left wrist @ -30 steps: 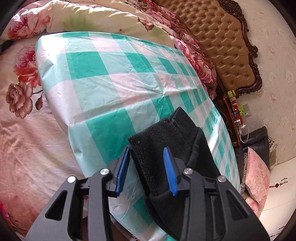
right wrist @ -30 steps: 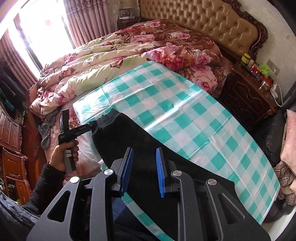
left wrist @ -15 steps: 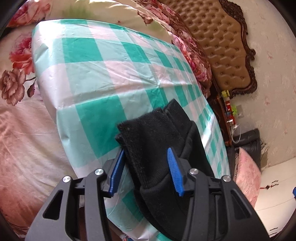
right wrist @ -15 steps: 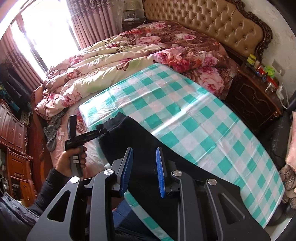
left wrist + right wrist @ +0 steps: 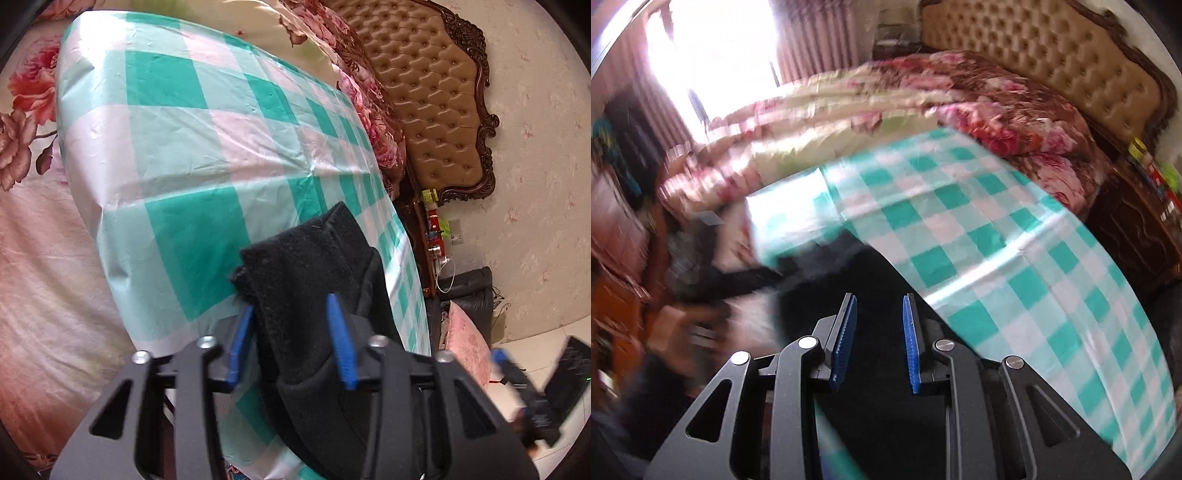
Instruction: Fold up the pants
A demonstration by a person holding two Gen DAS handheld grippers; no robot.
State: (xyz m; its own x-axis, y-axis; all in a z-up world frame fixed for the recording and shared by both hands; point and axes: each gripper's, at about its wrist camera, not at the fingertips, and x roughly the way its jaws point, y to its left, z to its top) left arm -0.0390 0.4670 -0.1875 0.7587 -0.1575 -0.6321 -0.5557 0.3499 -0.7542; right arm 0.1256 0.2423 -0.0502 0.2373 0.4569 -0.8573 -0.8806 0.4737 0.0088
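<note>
Black fleece pants (image 5: 306, 280) lie along the near edge of the green and white checked sheet (image 5: 192, 140) on the bed. My left gripper (image 5: 291, 325) is open, its blue pads on either side of the thick pants end, which sits between the jaws. In the right wrist view, the pants (image 5: 879, 280) show as a dark mass under my right gripper (image 5: 877, 325), which is open and holds nothing. The right wrist view is motion blurred. The right gripper also shows at the far right of the left wrist view (image 5: 517, 373).
A floral quilt (image 5: 923, 99) is piled at the back of the bed against a tufted brown headboard (image 5: 436, 103). A dark wooden nightstand (image 5: 1141, 218) with small bottles stands to the right. A pink cushion (image 5: 465, 347) lies on a dark chair.
My left gripper has moved further onto the pants end, still open. My right gripper has swung quickly, blurring its view, and stays open.
</note>
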